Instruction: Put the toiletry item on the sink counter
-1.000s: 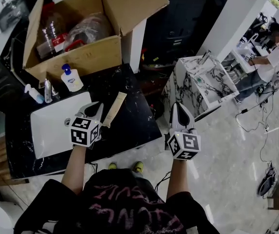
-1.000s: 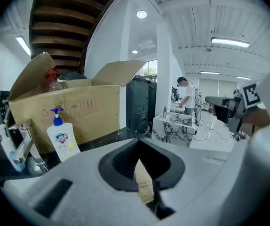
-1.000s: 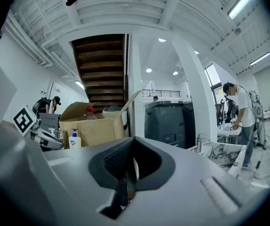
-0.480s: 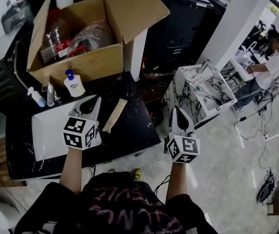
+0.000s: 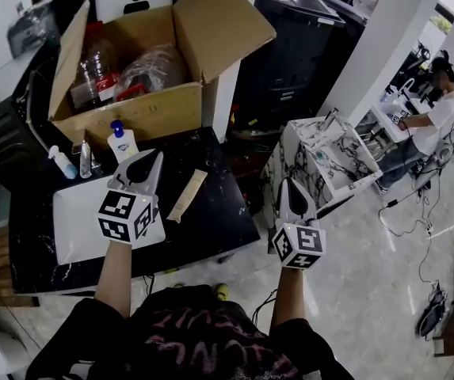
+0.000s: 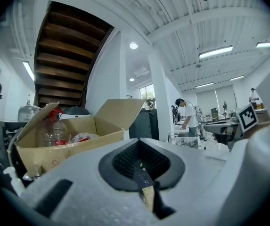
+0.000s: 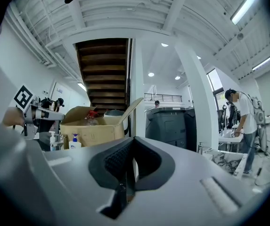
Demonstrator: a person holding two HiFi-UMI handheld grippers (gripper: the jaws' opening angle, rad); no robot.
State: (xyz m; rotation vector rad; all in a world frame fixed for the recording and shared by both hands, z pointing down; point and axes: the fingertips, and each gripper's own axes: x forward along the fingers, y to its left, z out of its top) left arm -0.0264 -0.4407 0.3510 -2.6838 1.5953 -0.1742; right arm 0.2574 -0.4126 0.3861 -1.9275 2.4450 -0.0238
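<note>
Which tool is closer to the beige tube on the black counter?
Left. The left tool hangs just left of the tube, over the counter; the right tool is beyond the counter's edge.

left claw raised, closer to box

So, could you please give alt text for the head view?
A person holds two shut grippers, the left gripper over a black sink counter, the right gripper past its edge. A beige tube lies on the counter beside the white basin.
</note>
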